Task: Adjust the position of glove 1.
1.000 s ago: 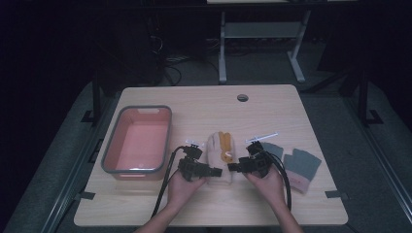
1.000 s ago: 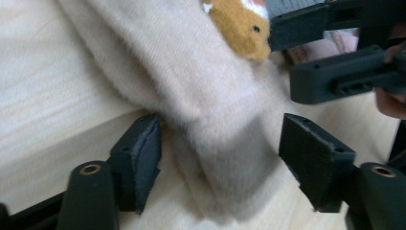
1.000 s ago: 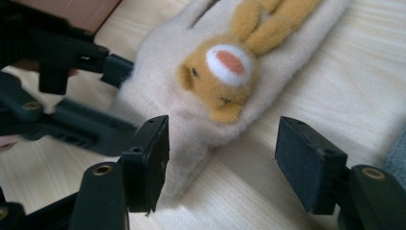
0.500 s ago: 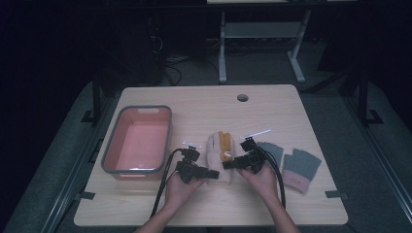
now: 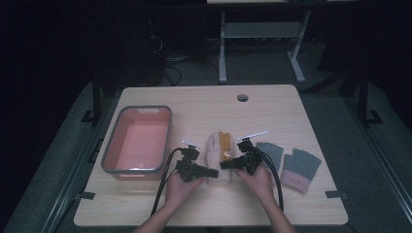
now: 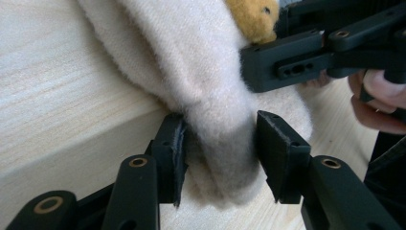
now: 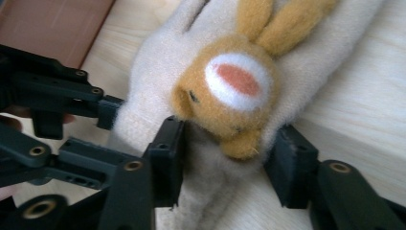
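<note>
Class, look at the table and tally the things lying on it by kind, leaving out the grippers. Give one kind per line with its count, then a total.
Cream gloves with an orange animal face: 1
Grey fingerless gloves: 2, one all grey and one with a pink cuff
Pink tubs with a grey rim: 1
Total: 4

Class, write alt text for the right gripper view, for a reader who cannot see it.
A cream fleece mitten with an orange bunny face lies on a pale wooden table, and the right tool has its two black jaws spread on either side of it, near the cuff end. The left tool reaches the mitten from the left; a pink bin's corner is top left.
</note>
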`<state>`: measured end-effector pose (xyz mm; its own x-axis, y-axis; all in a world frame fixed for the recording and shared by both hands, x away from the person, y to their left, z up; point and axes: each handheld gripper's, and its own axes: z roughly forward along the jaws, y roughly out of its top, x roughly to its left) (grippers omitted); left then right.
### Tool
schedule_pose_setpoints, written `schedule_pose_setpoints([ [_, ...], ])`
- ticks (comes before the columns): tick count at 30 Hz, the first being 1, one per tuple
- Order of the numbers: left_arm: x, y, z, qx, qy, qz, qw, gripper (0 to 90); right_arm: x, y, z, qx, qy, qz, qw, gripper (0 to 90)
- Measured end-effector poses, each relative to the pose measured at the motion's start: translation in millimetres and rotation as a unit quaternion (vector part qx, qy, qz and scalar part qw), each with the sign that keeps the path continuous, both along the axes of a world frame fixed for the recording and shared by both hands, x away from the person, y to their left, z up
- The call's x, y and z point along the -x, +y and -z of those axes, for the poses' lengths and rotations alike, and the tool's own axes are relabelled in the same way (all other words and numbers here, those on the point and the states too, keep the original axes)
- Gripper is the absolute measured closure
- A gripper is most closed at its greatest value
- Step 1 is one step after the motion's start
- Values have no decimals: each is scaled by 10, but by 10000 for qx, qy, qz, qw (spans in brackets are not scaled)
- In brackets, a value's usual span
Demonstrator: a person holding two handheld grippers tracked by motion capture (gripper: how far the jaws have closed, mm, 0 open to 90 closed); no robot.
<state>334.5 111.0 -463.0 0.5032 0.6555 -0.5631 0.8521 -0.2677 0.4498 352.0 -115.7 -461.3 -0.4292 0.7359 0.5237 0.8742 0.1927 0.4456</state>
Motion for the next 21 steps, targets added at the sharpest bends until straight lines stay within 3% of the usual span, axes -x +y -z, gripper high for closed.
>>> schedule_pose_setpoints([
  [6, -34, -5, 18, 143, 157, -91, 9997, 591, -28, 1, 44, -238, 99, -48, 9997, 606],
  [16, -72, 12, 40, 276, 187, -15, 9994, 660, -31, 7, 41, -329, 56, -81, 9994, 727],
  [18, -95, 41, 51, 389, 335, -56, 9987, 663, -31, 0, 31, -367, 52, -114, 9992, 751],
  [21, -99, 43, 44, 407, 358, -91, 9985, 668, -29, -4, 18, -381, 71, -129, 9992, 763],
])
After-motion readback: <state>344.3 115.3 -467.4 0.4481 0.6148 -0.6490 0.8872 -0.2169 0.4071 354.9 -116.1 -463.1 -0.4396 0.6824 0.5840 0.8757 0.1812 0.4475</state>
